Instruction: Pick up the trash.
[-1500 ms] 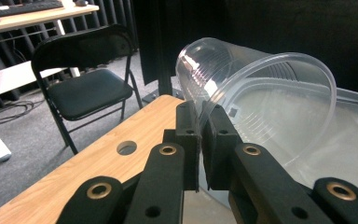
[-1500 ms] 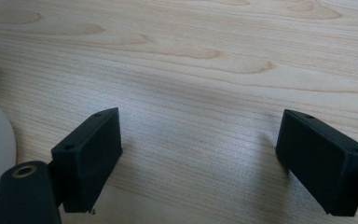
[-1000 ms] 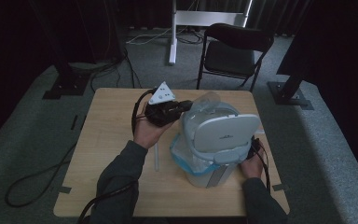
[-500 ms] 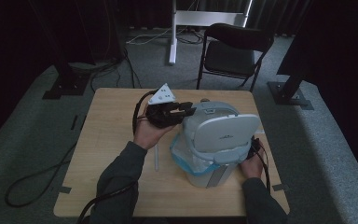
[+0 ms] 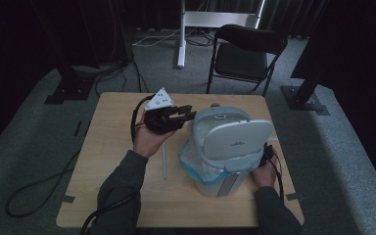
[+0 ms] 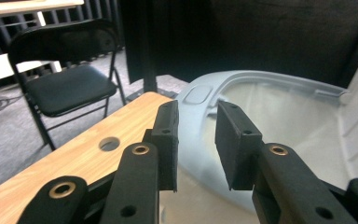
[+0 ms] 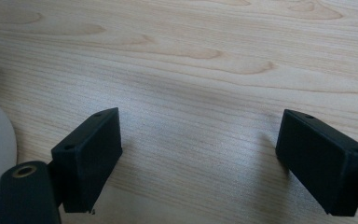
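Observation:
A pale grey bin point(image 5: 210, 120) stands on the wooden table point(image 5: 112, 147) with its lid point(image 5: 237, 139) raised and a blue-edged liner bag point(image 5: 191, 159) hanging over its near side. My left gripper point(image 5: 188, 113) hovers just left of the bin's rim, jaws pointing at it. In the left gripper view the left gripper point(image 6: 196, 140) is open by a narrow gap with nothing in it, and the bin's rim point(image 6: 242, 79) lies right ahead. My right gripper point(image 5: 268, 152) sits low at the bin's right side, partly behind the lid. The right gripper point(image 7: 200, 154) is wide open over bare wood point(image 7: 205, 56).
A thin clear stick point(image 5: 164, 164) lies on the table left of the bin. A black folding chair point(image 5: 247, 54) stands beyond the far edge. The table has a small round hole point(image 6: 109, 143) near that edge. Cables and stand feet lie on the grey floor point(image 5: 39, 147).
My left gripper has drawn back slightly to the left, away from the bin's rim. The right hand and the lid have stayed put.

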Available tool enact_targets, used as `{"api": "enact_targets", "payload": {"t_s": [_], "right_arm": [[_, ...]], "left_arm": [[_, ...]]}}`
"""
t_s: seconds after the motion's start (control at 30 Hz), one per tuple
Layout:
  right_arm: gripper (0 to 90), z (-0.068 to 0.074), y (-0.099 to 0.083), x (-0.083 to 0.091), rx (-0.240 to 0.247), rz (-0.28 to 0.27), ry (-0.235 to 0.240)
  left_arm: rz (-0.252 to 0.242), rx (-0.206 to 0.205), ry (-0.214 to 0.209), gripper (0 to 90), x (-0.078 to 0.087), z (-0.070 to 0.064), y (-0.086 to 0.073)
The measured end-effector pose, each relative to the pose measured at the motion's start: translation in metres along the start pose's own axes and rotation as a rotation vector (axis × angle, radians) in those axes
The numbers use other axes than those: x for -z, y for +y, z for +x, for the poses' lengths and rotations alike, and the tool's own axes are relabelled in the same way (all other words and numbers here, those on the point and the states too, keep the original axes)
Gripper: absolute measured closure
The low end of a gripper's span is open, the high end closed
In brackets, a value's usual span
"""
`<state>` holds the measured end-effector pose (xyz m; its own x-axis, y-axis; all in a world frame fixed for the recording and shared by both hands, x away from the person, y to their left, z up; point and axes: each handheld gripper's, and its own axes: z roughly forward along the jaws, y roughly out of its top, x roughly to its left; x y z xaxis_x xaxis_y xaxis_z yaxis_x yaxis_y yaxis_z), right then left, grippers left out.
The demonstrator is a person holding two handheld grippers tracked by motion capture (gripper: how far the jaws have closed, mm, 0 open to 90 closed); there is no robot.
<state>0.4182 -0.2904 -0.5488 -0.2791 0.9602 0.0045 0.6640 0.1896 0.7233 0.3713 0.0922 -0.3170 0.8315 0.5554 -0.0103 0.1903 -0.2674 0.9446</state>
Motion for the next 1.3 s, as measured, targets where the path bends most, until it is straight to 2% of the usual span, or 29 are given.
{"api": "enact_targets", "payload": {"t_s": [0.53,0.63,1.13,1.3], "right_arm": [[13.3,0.000,0.000,0.000,0.000,0.000,0.000],[13.3,0.000,0.000,0.000,0.001,0.000,0.000],[13.2,0.000,0.000,0.000,0.001,0.000,0.000],[13.2,0.000,0.000,0.000,0.000,0.000,0.000]], "left_arm": [[0.036,0.113,0.139,60.5,0.017,0.029,-0.054],[0.038,0.128,0.147,60.2,0.019,0.033,-0.059],[0.051,0.144,0.176,59.1,0.017,0.039,-0.069],[0.053,0.165,0.179,58.8,0.017,0.042,-0.075]]}}
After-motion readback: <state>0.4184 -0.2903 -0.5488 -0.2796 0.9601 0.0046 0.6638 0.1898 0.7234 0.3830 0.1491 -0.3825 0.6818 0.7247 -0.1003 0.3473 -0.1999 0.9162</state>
